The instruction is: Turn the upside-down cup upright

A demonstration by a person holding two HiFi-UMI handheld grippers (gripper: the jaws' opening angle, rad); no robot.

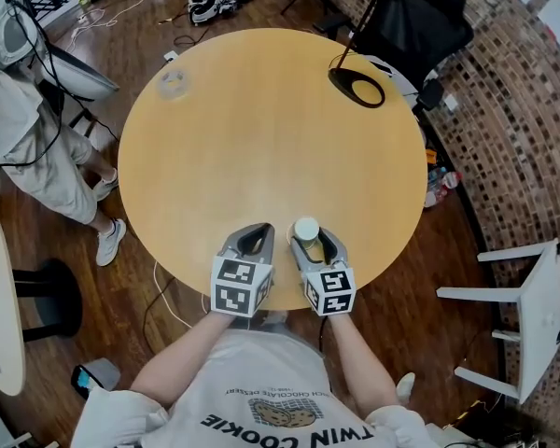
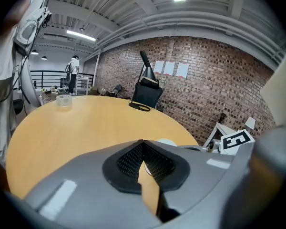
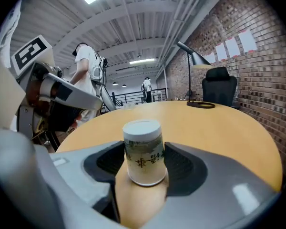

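cup (image 1: pixel 305 229) 1 | claws (image 1: pixel 254 239) (image 1: pixel 311 236) 2 | table (image 1: pixel 261 138) 1 | lamp (image 1: pixel 357 89) 1

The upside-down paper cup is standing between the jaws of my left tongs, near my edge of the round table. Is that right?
Not quite: it is the right tongs. The right gripper view shows the paper cup upside down between their jaws, pads against its sides. The left tongs are shut on nothing. The rest holds: it stands near your edge of the round table.

Cup (image 3: pixel 143 151) print unreadable, bystander (image 1: pixel 28 147) cut by left edge
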